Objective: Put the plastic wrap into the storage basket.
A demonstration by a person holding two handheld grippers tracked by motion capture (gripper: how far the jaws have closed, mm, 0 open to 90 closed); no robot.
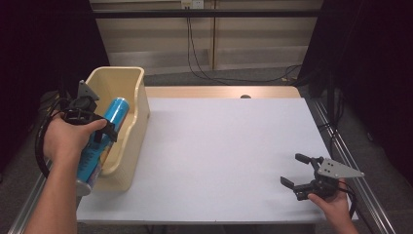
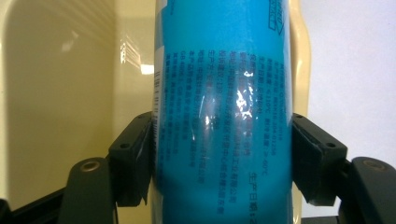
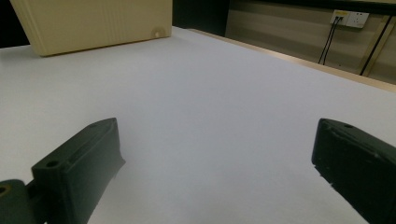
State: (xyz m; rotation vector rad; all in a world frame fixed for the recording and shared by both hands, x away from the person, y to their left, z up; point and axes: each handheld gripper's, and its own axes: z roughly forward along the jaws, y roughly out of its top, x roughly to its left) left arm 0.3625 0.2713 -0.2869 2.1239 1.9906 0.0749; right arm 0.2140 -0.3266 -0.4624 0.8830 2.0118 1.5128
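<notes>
The left gripper point(image 1: 108, 129) is clamped across the middle of a blue bottle point(image 1: 100, 144), its two black pads point(image 2: 135, 154) pressing the bottle's sides. The bottle is a long cylinder, and its long axis runs crosswise to the jaws: in the high view it slants from a pale end low by the person's forearm up to a blue end that reaches over the cream bin point(image 1: 131, 78). The bin lies just beyond and to the right of the gripper, open-topped, standing at the left edge of the white table point(image 1: 219, 146); the bottle seems to hang above the bin's near rim, though whether it touches the rim is hard to tell from here. So the left hand is the nearer one by far, and the coming move likely turns on tipping or lowering the bottle along that slant into the bin.

The bottle has a glossy bright-blue wrapper with rows of small dark print and a glare streak.

The right gripper point(image 1: 296, 170) rests well apart at the table's near right corner, jaws spread and empty.
</notes>
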